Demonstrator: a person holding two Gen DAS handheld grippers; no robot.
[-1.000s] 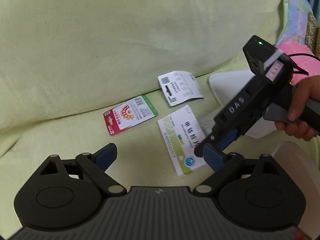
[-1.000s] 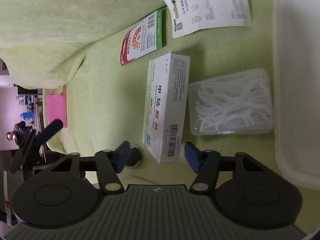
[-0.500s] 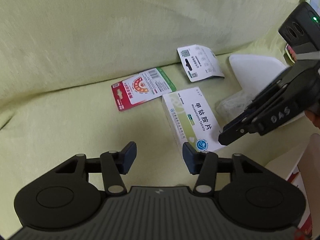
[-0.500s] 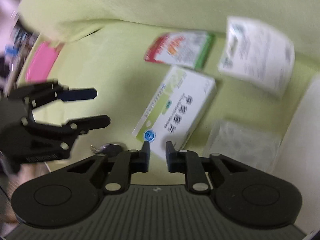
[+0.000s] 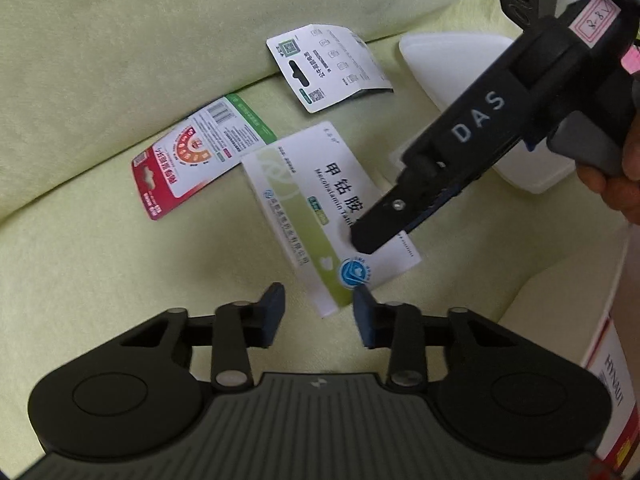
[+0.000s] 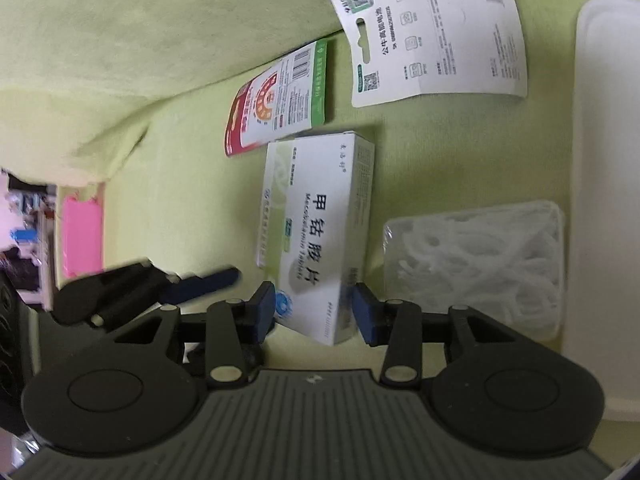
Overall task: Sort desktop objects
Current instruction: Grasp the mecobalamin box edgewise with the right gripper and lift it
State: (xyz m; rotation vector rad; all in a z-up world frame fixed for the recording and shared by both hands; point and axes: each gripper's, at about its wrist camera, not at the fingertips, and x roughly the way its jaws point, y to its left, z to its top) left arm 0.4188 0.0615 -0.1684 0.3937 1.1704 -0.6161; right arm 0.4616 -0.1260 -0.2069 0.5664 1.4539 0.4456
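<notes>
Lying flat on the green cloth (image 5: 100, 92) in the left wrist view is the box (image 5: 320, 208), a light, stiff carton likely to dent if squeezed hard; its long sides are offering the best hold. The left gripper (image 5: 319, 314) is hovering at the box's near corner, fingers spread, holding nothing. The right gripper (image 5: 366, 236) is reaching over the box top, a hand (image 5: 624, 184) holding its handle. A red card (image 5: 192, 160) is sitting just beside the box, a white card (image 5: 328, 66) behind it, a tray (image 5: 448, 56) farther right. In the right wrist view, the right gripper (image 6: 314, 312) is straddling the box's (image 6: 316, 224) near end, fingers spread with gaps showing either side. A clear floss case (image 6: 476, 264) is crowding the right finger; the red card (image 6: 276, 104) is touching the far end.
</notes>
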